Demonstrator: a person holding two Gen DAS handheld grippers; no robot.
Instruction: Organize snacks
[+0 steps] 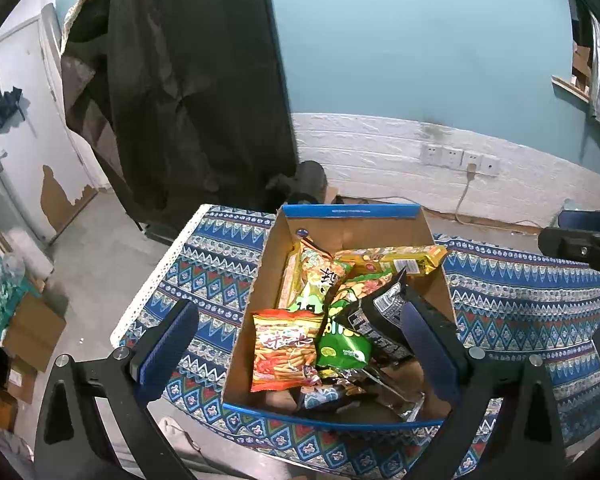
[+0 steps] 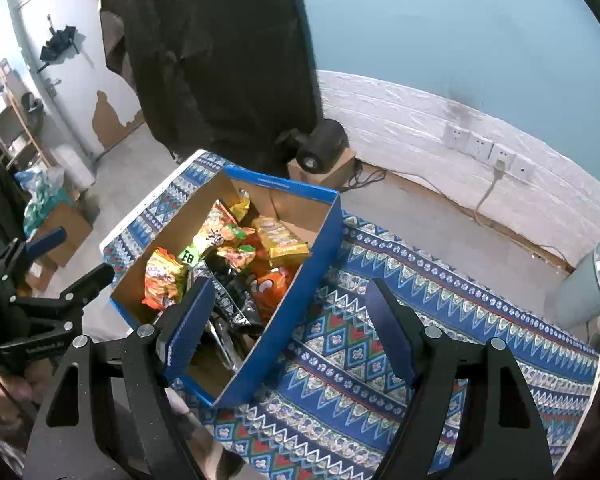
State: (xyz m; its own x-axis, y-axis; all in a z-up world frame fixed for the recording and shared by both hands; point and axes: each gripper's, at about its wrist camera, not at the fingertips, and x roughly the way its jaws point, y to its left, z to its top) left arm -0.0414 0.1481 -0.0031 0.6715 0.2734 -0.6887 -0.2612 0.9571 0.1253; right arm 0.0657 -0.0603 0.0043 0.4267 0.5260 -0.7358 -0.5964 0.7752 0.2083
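Here we see the snack packets lying in a heap inside an open cardboard box [image 1: 255,280] with blue outer walls, which stands on the tabletop [image 1: 203,264] covered with a blue patterned cloth. In the left wrist view an orange-red packet of stick snacks [image 1: 283,350] lies nearest to us, a green packet [image 1: 342,340] just beside it, a black packet [image 1: 384,312] to the right, and a yellow packet [image 1: 404,262] at the far side.

The left gripper [image 1: 295,342] hovers over the near end of the box; its jaws are wide apart and hold nothing. The right gripper [image 2: 289,326] hangs over the box's right wall, one finger above the packets and the other above the cloth; its jaws are also apart and empty.

Behind the tabletop a dark coat [image 1: 187,80] hangs against a teal wall [image 1: 420,40].
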